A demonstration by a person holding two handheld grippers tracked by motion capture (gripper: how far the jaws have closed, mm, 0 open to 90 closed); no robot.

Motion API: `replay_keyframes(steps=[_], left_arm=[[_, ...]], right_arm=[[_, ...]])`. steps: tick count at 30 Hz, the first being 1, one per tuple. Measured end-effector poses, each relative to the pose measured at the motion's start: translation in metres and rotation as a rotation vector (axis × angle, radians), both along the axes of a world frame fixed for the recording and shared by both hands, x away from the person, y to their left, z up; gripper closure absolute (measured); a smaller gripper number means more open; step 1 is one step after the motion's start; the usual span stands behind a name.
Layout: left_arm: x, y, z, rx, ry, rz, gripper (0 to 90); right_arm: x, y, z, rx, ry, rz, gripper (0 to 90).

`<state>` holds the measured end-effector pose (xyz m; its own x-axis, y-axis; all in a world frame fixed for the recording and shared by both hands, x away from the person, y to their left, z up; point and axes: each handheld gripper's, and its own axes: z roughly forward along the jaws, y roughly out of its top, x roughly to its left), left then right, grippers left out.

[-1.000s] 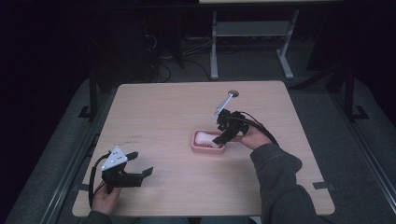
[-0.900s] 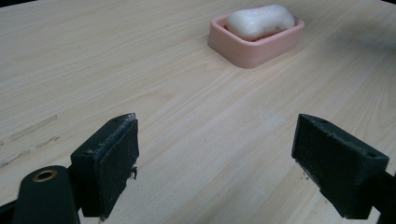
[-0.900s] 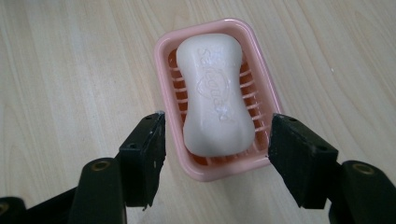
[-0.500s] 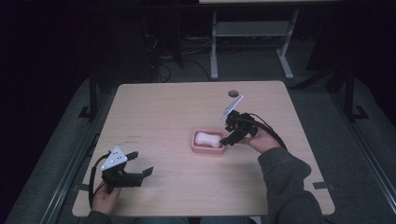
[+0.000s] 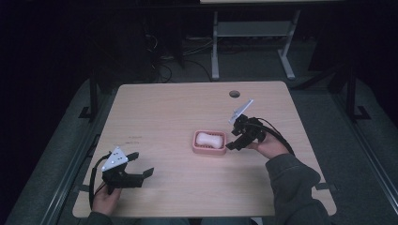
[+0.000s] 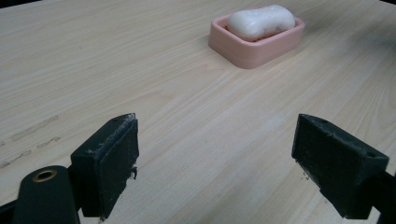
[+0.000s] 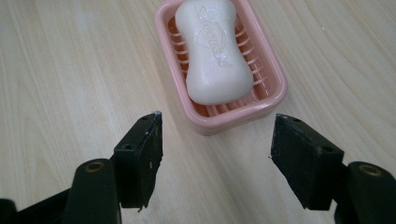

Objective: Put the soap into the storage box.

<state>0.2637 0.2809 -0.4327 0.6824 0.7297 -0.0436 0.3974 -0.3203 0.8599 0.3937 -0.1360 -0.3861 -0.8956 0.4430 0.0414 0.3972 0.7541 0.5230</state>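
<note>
White soap bar [image 5: 209, 139] in pink ribbed dish [image 5: 209, 150], middle of wooden table [image 5: 178, 108], slightly right of centre. Right gripper [image 5: 231, 146] just right of dish, jaws apart and just been opening, nothing between pads, dish rim just beyond tips. Left gripper [image 5: 143, 164] at near left corner, well apart from dish, jaws wide, empty. Round hole [image 5: 234, 93] near far edge.

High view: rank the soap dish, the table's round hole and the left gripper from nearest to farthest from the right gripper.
1. Soap dish, just left of the right gripper.
2. Round hole, beyond it near the table's far edge.
3. Left gripper, across the table at the near left.
</note>
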Motion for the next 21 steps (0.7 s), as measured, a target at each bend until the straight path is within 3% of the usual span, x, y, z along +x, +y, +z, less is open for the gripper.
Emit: replay_keyframes(steps=[21], left_arm=[[0.0, 0.0, 0.0, 0.002, 0.004, 0.001, 14.4]], right_arm=[[-0.014, -0.024, -0.012, 0.022, 0.031, -0.045, 32.4]])
